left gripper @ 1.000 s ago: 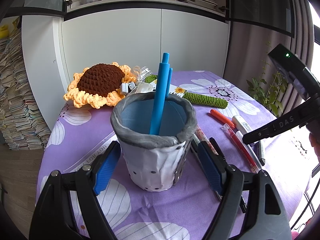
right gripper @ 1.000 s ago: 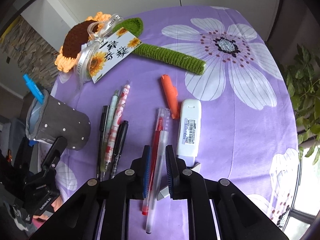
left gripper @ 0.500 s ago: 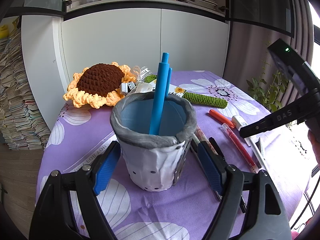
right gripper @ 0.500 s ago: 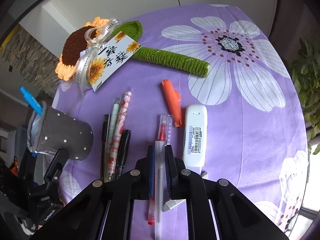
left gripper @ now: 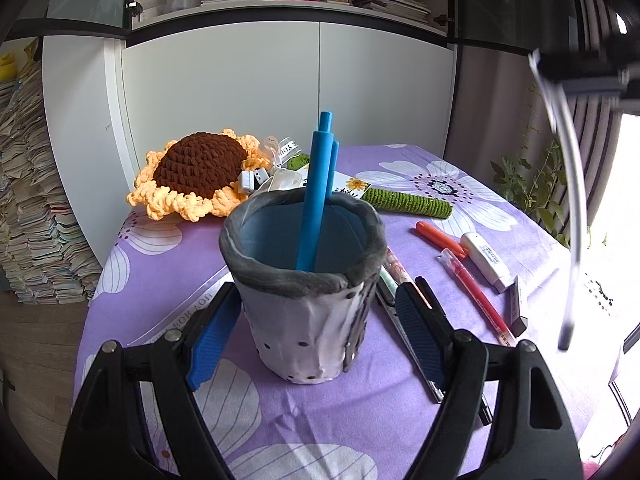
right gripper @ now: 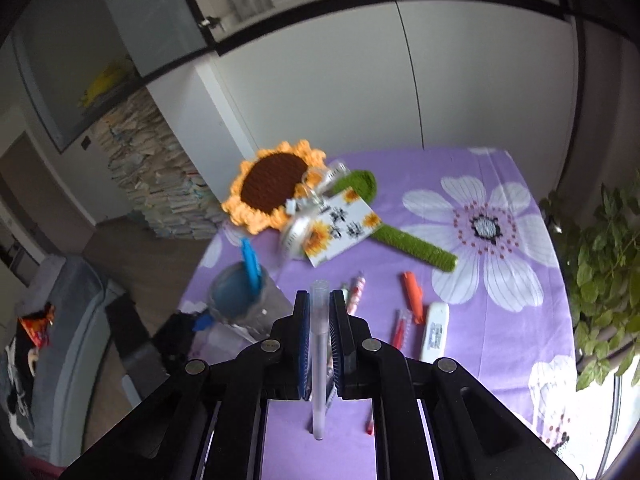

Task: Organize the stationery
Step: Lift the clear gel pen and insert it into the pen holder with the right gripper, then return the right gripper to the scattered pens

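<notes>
A grey dotted fabric pen cup (left gripper: 304,320) stands on the purple flowered tablecloth (left gripper: 168,280) with a blue pen (left gripper: 316,196) upright in it. My left gripper (left gripper: 314,312) straddles the cup. Its jaws are opening, and the blue pads (left gripper: 212,328) stand just off the cup's sides. My right gripper (right gripper: 319,300) is shut on a clear pen (right gripper: 319,380), held in the air above the table. In the left wrist view that clear pen (left gripper: 570,184) hangs blurred at the right. From the right wrist the cup (right gripper: 240,296) lies to the lower left.
On the cloth right of the cup lie a red pen (left gripper: 476,296), an orange marker (left gripper: 438,238), a white correction tape (left gripper: 486,262) and several pens (left gripper: 400,276). A crochet sunflower (left gripper: 196,164) with a green stem (left gripper: 408,202) lies behind. A plant (right gripper: 600,240) stands beyond the right edge.
My right gripper closed on the clear pen, lifted it off the cloth and tilted up toward the room. The left gripper and the cup stayed where they were.
</notes>
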The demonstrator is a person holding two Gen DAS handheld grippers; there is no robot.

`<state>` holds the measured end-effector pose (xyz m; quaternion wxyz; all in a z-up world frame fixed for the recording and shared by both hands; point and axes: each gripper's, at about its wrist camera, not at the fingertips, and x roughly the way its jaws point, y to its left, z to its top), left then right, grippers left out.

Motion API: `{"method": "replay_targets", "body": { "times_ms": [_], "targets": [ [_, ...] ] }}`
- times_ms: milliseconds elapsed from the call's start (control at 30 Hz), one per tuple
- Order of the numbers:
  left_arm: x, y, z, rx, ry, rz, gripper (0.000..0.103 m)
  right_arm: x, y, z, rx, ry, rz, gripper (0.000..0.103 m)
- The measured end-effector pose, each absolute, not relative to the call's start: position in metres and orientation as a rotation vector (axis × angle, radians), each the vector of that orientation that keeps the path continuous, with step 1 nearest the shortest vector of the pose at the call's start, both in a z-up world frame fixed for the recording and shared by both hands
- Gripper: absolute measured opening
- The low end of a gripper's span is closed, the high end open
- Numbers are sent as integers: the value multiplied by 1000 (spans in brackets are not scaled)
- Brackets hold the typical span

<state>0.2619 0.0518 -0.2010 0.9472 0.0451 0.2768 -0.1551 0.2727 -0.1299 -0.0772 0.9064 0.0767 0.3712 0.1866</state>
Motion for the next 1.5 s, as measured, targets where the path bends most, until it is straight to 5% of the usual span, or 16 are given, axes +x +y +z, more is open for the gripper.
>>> {"method": "replay_targets", "body": {
  "times_ms": [100,233,367,900,1500],
  "targets": [
    [256,51,-198,103,527,-310,90,264,-120,-54,139,680,415,11],
    [258,53,-197,98,507,-272,89,264,-109,-40,138,639,458,11],
    [266,64,-196,48,519,-261,66,273,-100,-39,154,634,501,11],
    [260,59,-196,64,515,-309,66,288,-47,-39,2,386,547,11],
    [260,59,-196,63,515,-309,66,312,-54,-107,8,626,528,11]
  ]
}}
